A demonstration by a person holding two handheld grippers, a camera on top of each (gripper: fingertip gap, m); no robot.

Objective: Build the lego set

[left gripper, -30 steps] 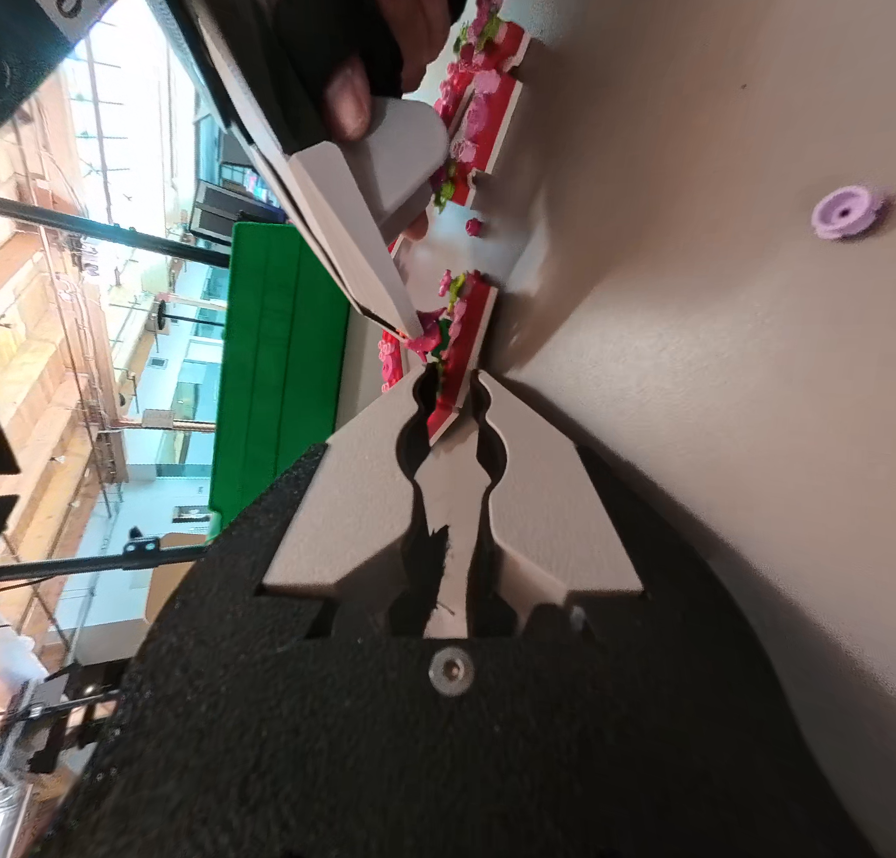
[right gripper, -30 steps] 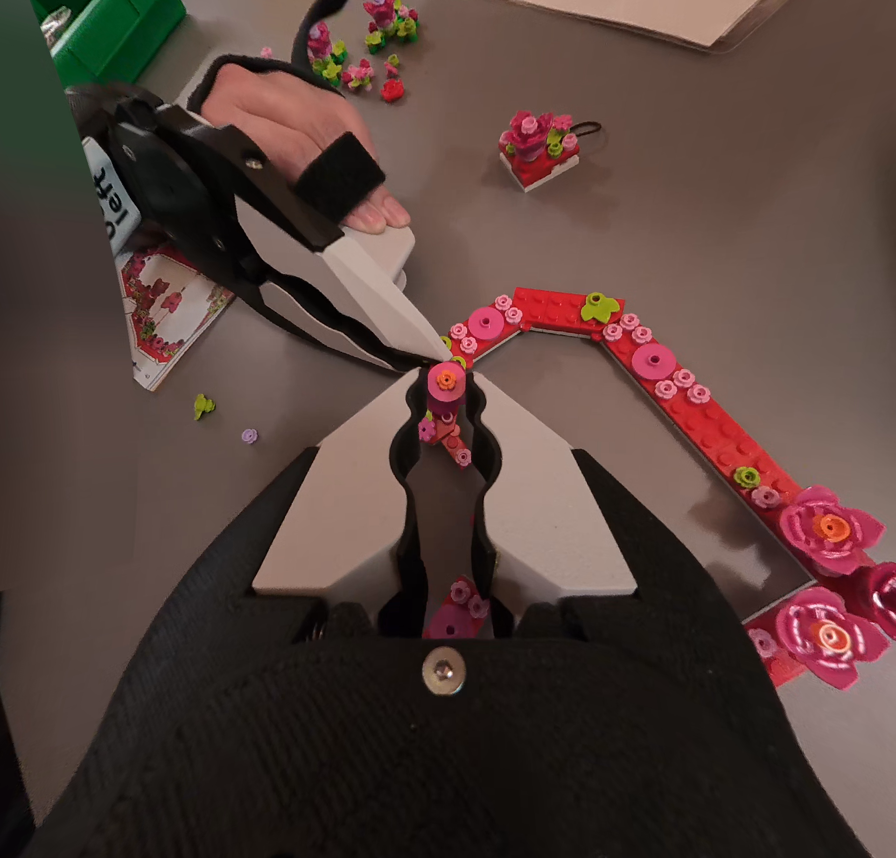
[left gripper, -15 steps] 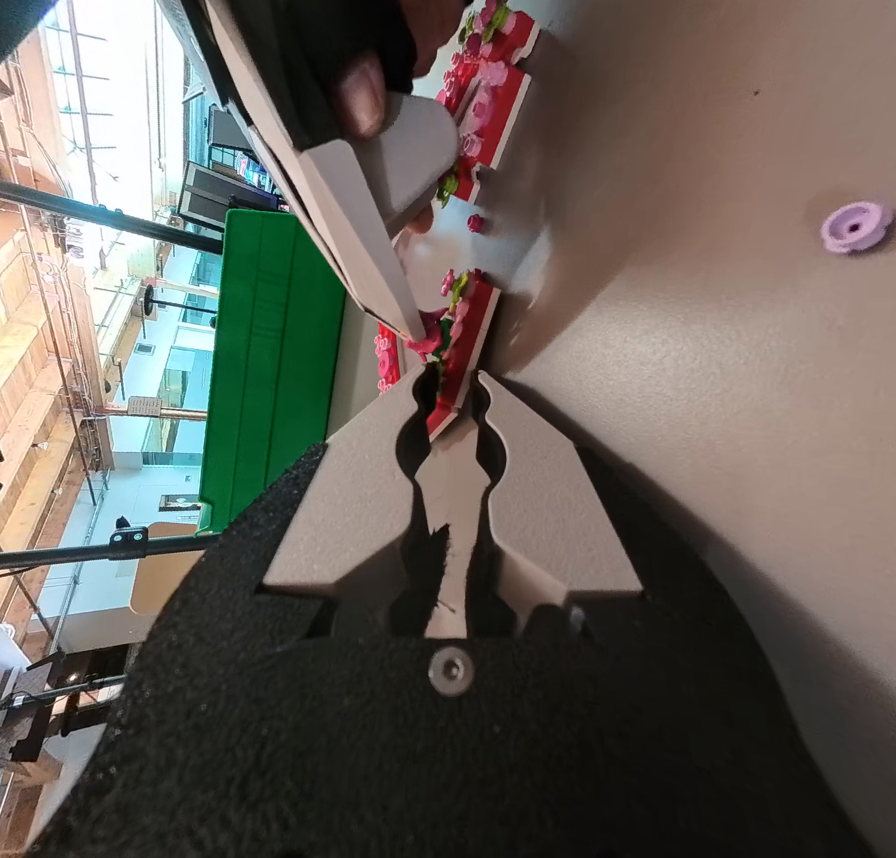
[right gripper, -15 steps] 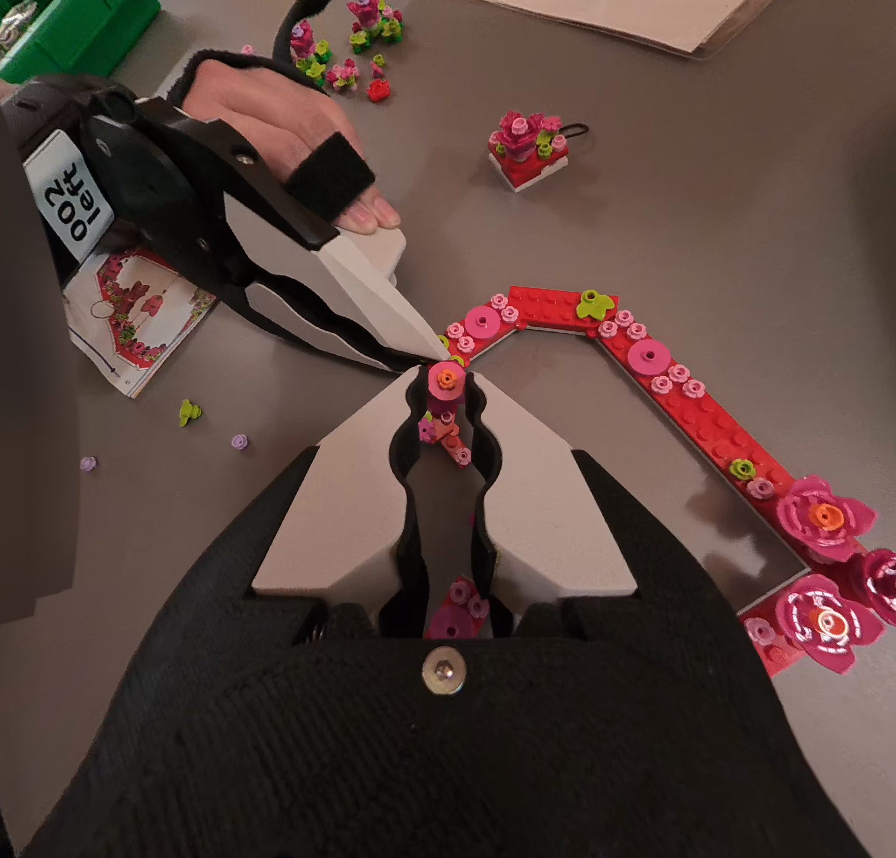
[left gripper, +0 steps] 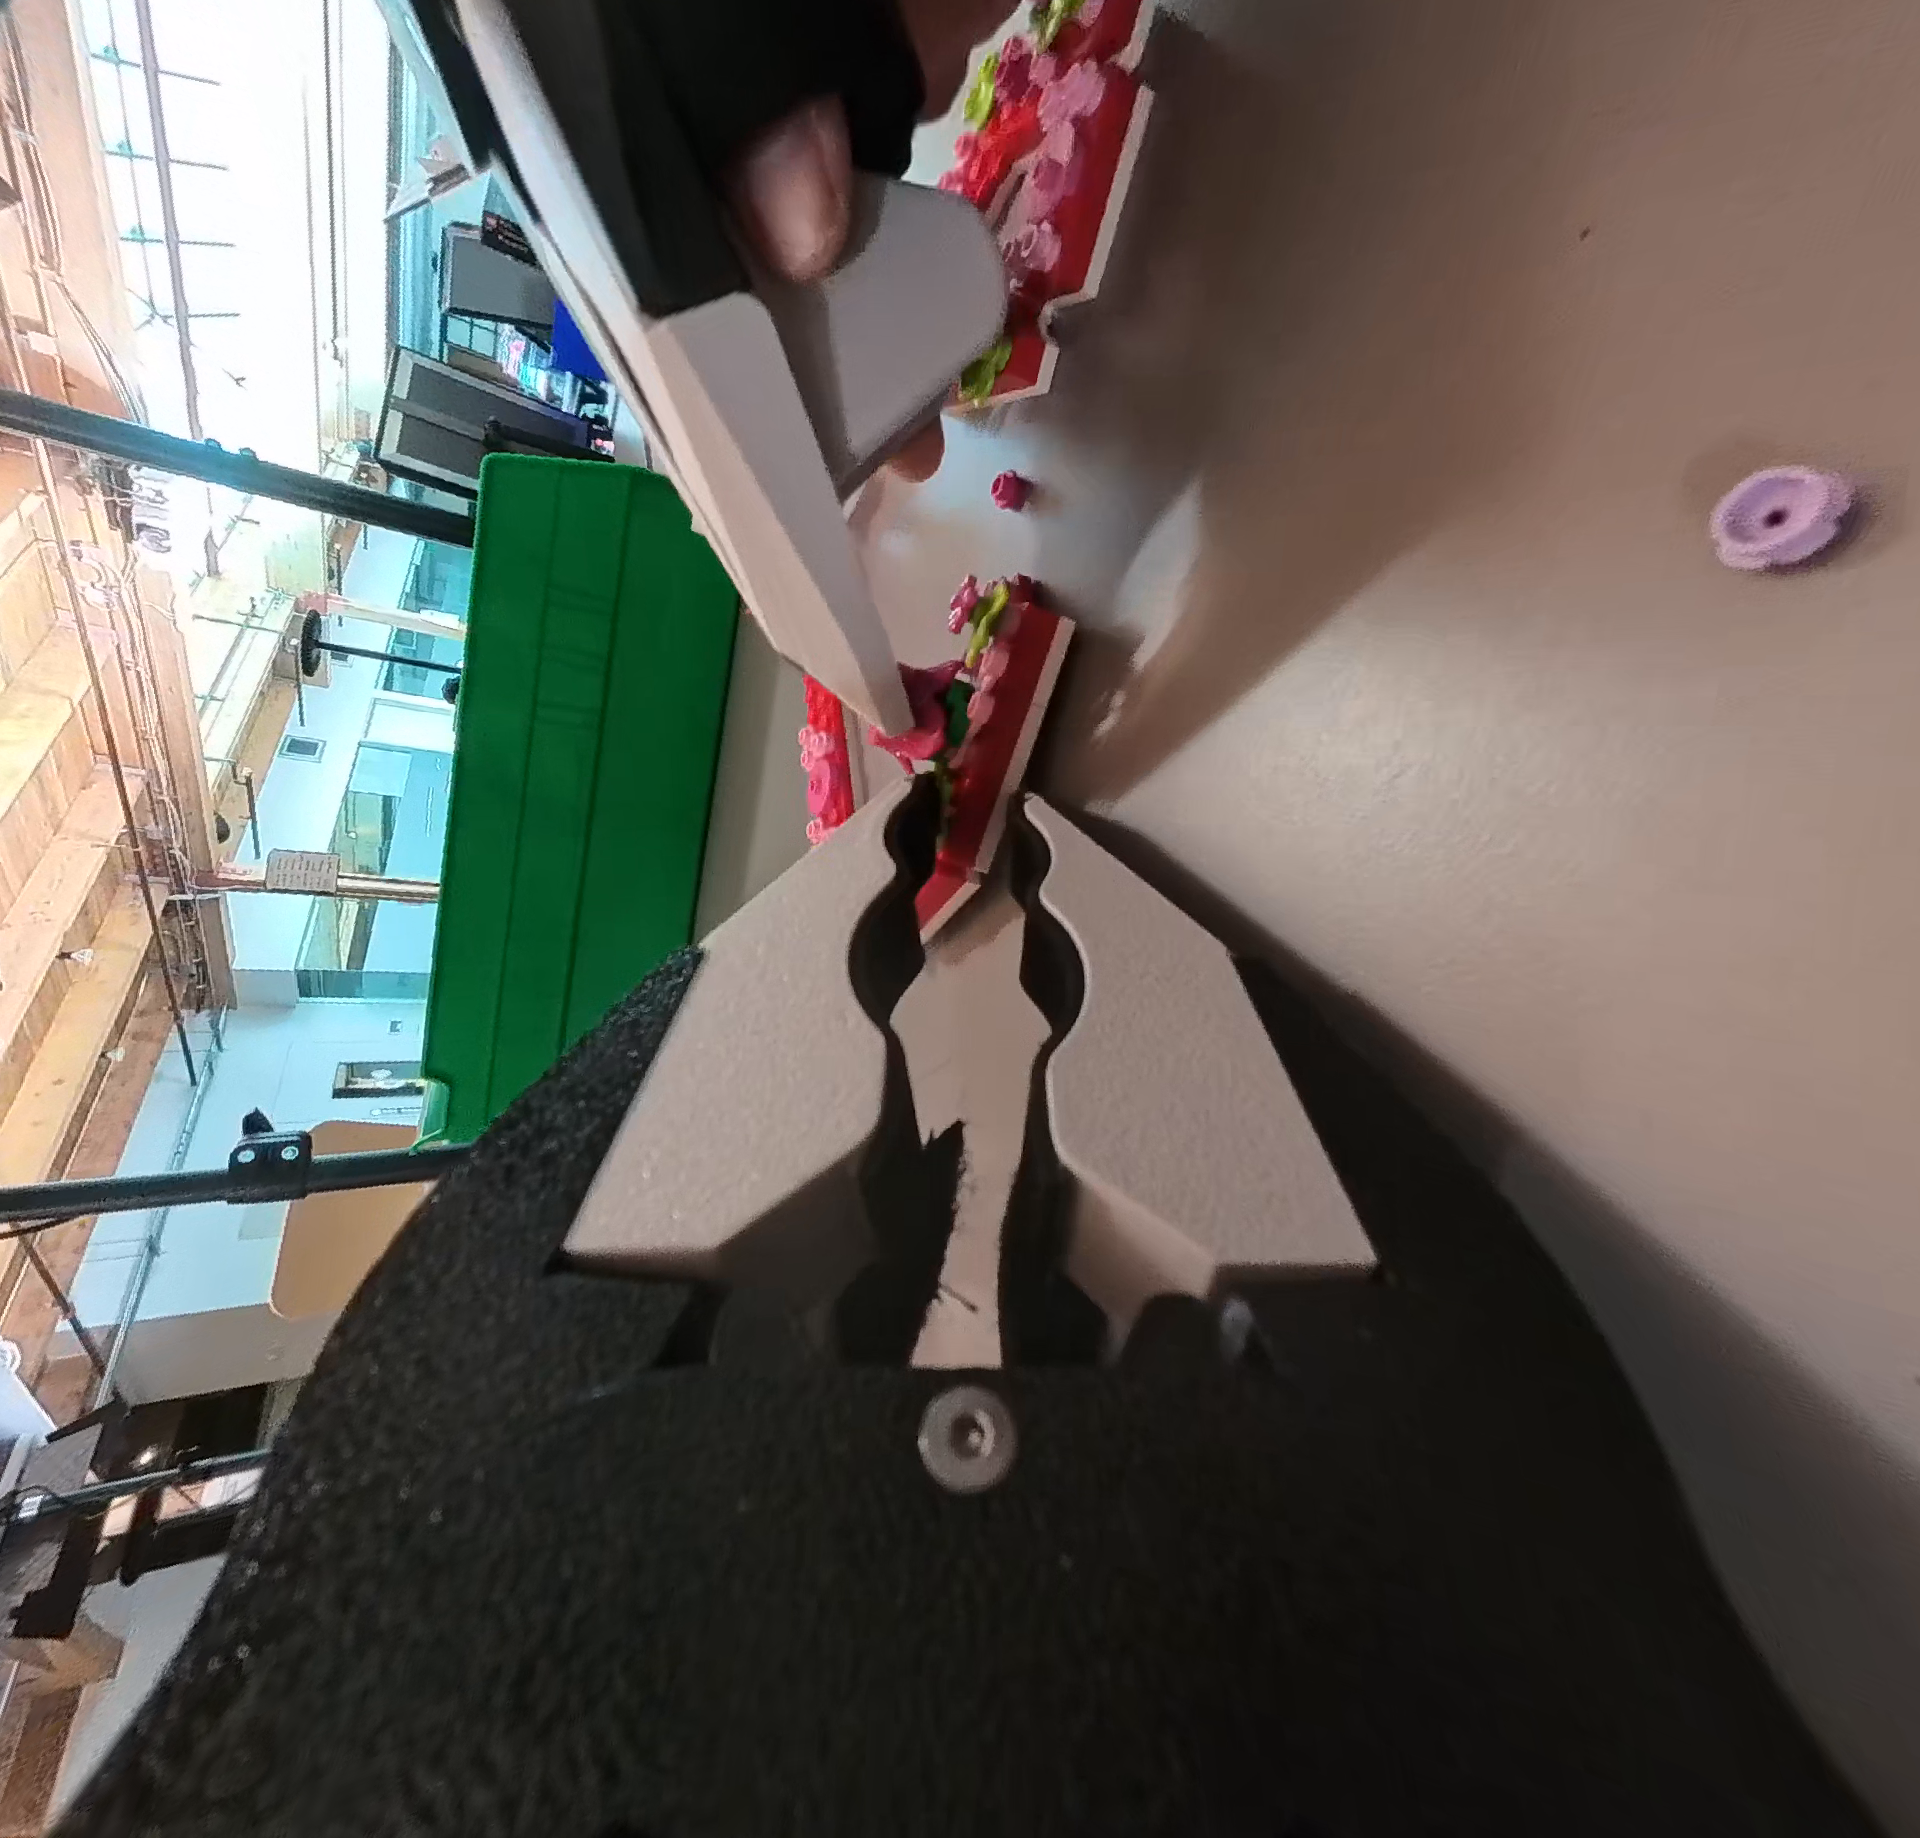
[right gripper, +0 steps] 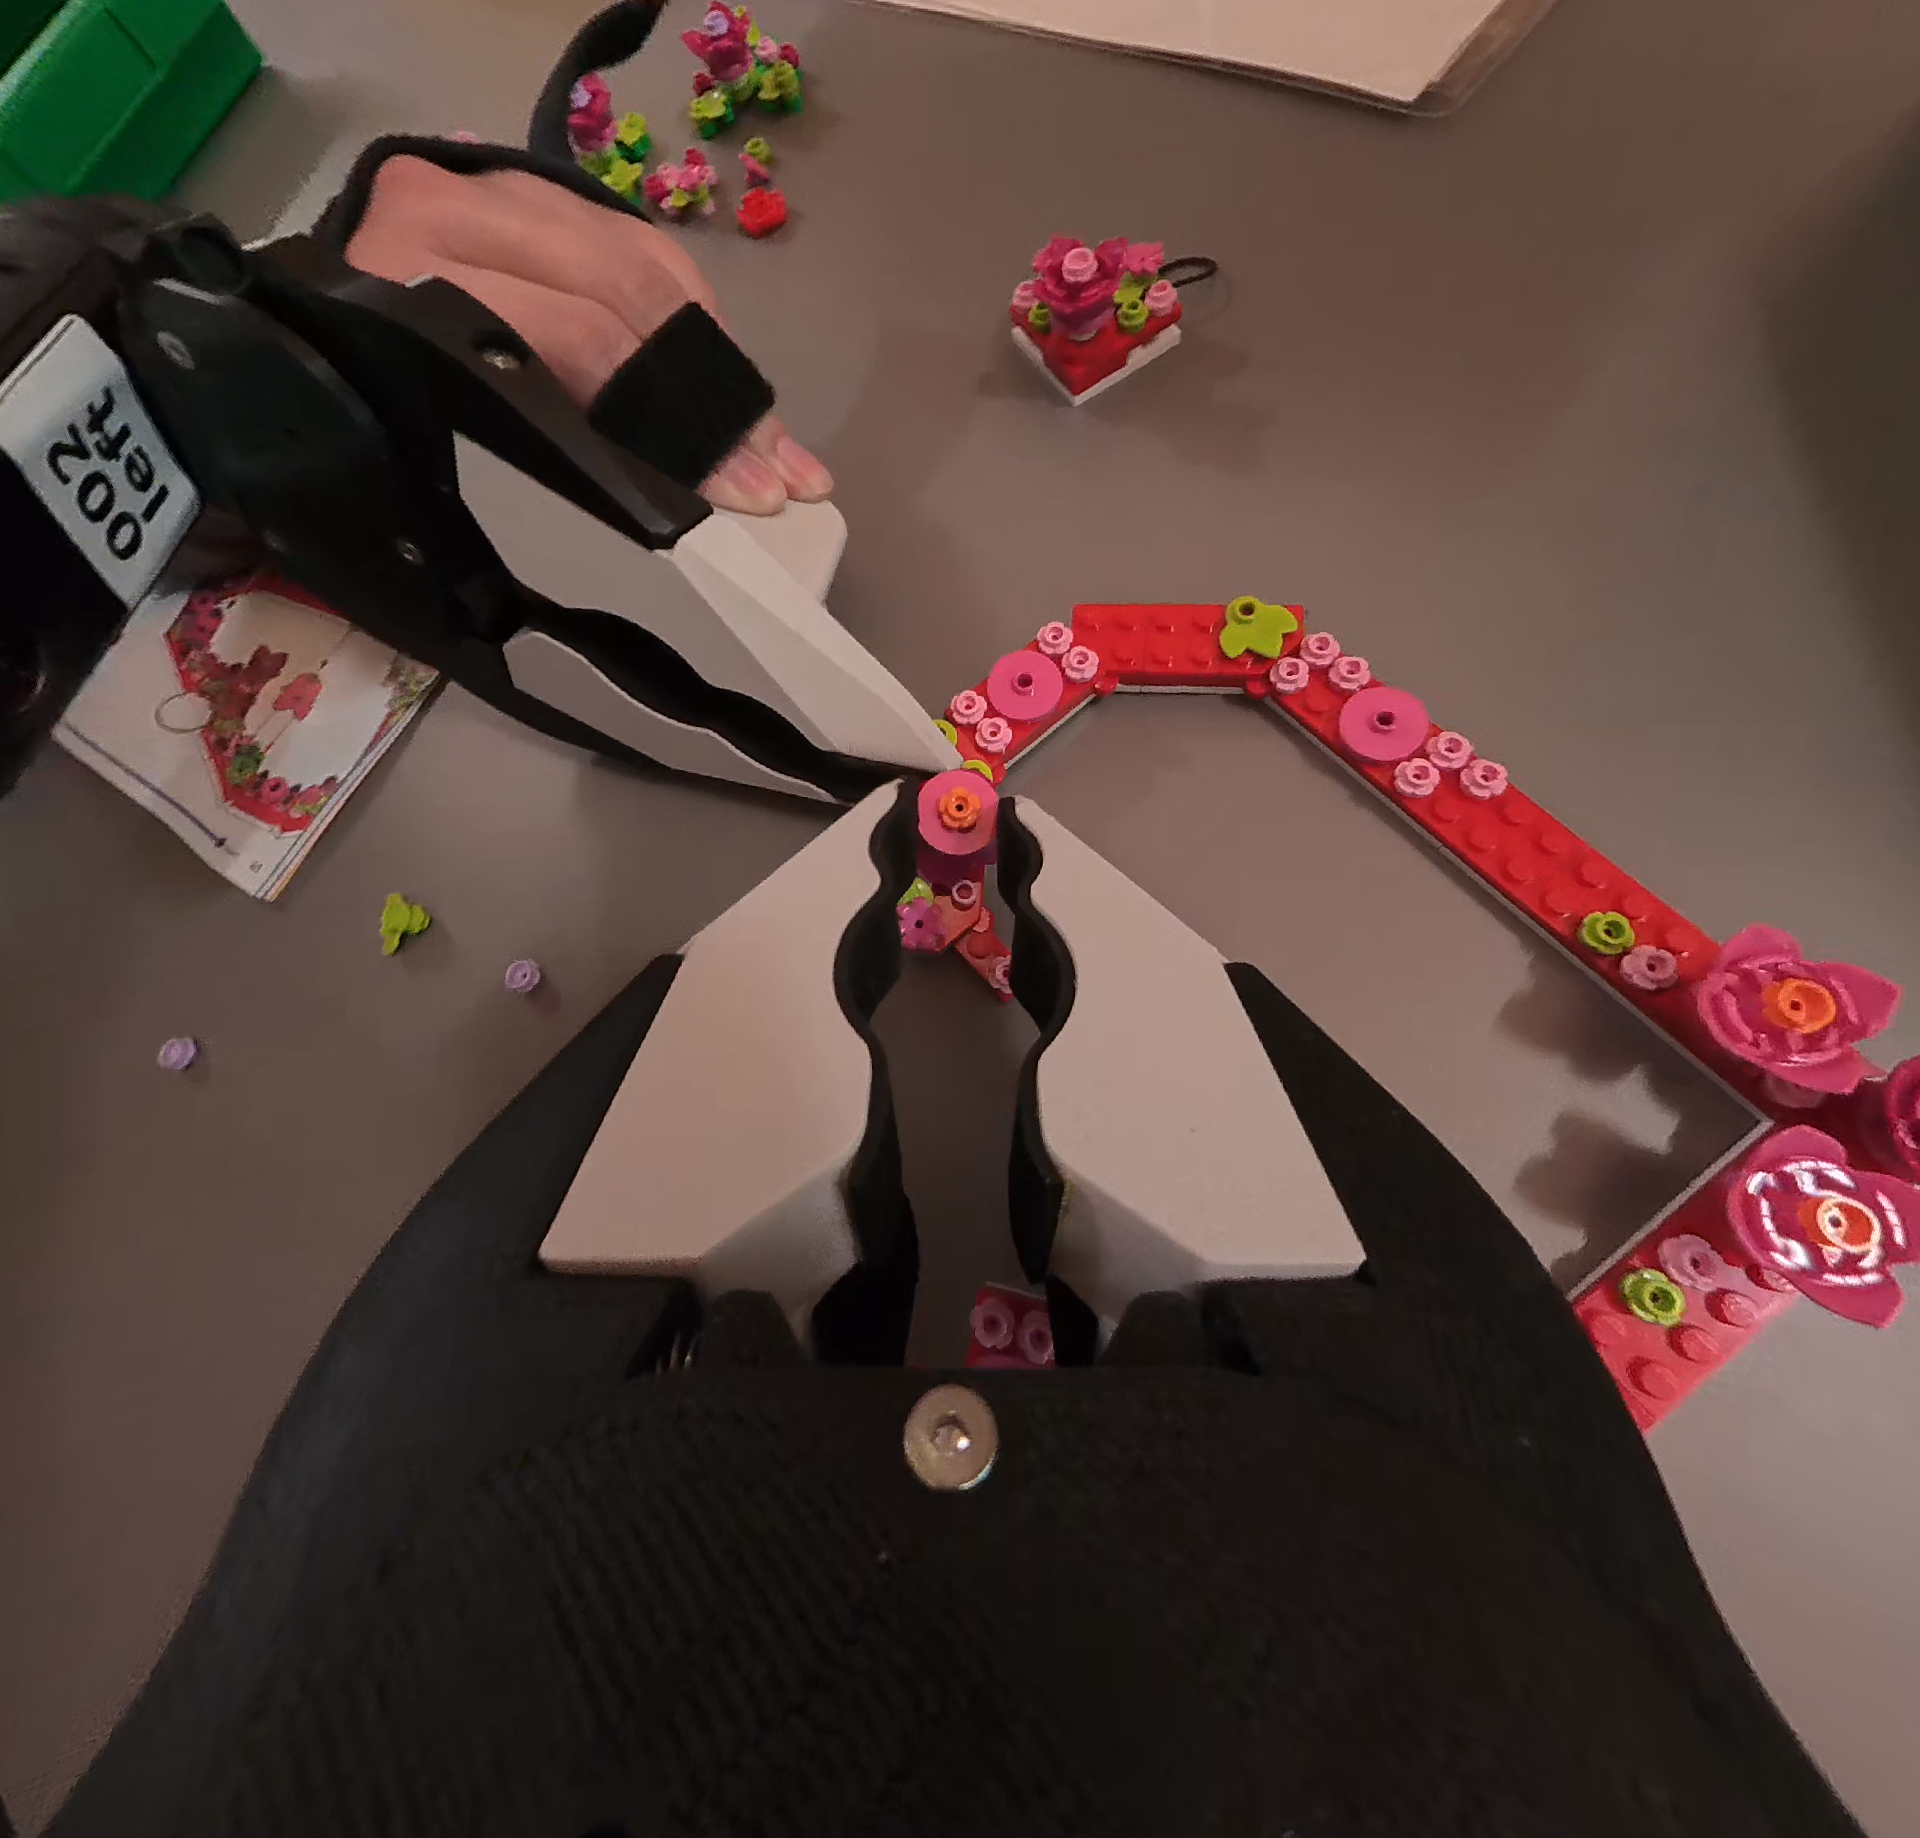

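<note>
Left hand-held gripper (right gripper: pixel 914 765), lying low on the grey desk (right gripper: pixel 1455 438), clamps the edge of the red frame (right gripper: pixel 1538 832). Centre: right hand-held gripper (right gripper: pixel 958 809) grasps a pink flower piece (right gripper: pixel 956 812) at the frame's left corner. Right: the frame's large roses (right gripper: pixel 1797 1009).

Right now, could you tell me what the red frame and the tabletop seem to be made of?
Red frame: apparently hard moulded plastic with a slight gloss, judging by its studded plates. Tabletop: smooth grey semi-matte surface with soft reflections, possibly laminate; I cannot tell for sure.
</note>
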